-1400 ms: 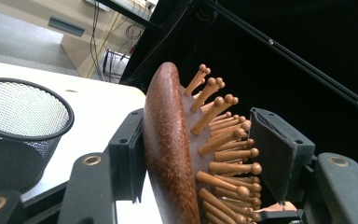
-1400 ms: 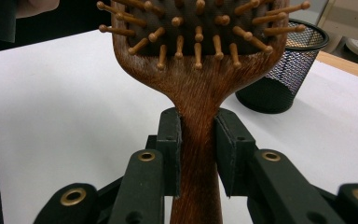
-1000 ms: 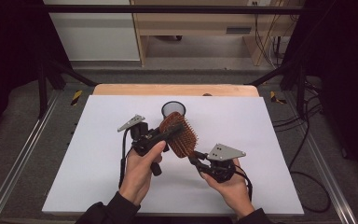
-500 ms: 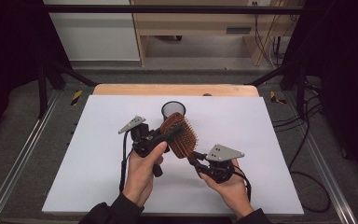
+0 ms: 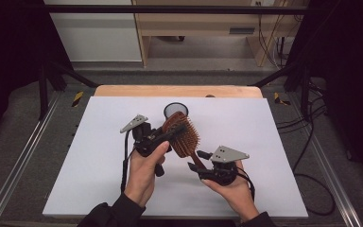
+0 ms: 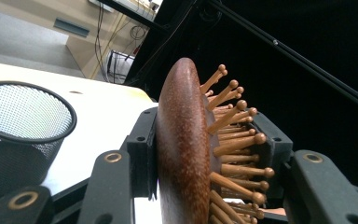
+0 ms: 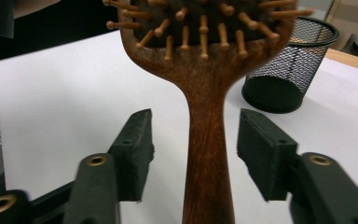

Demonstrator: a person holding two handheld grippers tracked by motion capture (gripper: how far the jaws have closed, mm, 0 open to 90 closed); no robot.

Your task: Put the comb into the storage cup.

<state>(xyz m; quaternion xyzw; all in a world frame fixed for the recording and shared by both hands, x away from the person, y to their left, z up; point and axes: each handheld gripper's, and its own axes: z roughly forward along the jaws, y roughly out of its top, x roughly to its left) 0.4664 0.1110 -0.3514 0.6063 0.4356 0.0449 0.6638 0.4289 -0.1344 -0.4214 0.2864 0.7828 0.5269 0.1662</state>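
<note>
A brown wooden paddle hairbrush (image 5: pixel 183 136) with ball-tipped wooden pins is held up above the white table (image 5: pixel 264 142). My left gripper (image 5: pixel 172 134) is shut on the brush head (image 6: pixel 184 149), one pad on its smooth back, the other against the pins. My right gripper (image 5: pixel 196 168) has just been opening. Its pads (image 7: pixel 137 149) now stand apart on either side of the brush handle (image 7: pixel 207 140), and neither touches it.
A black wire-mesh cup (image 5: pixel 176 110) stands upright on the table just behind the brush, also in the left gripper view (image 6: pixel 23 126) and the right gripper view (image 7: pixel 289 65). A wooden edge (image 5: pixel 179 91) runs along the table's far side.
The right gripper's jaws have parted off the brush handle. Both hands and the brush stay where they were.
</note>
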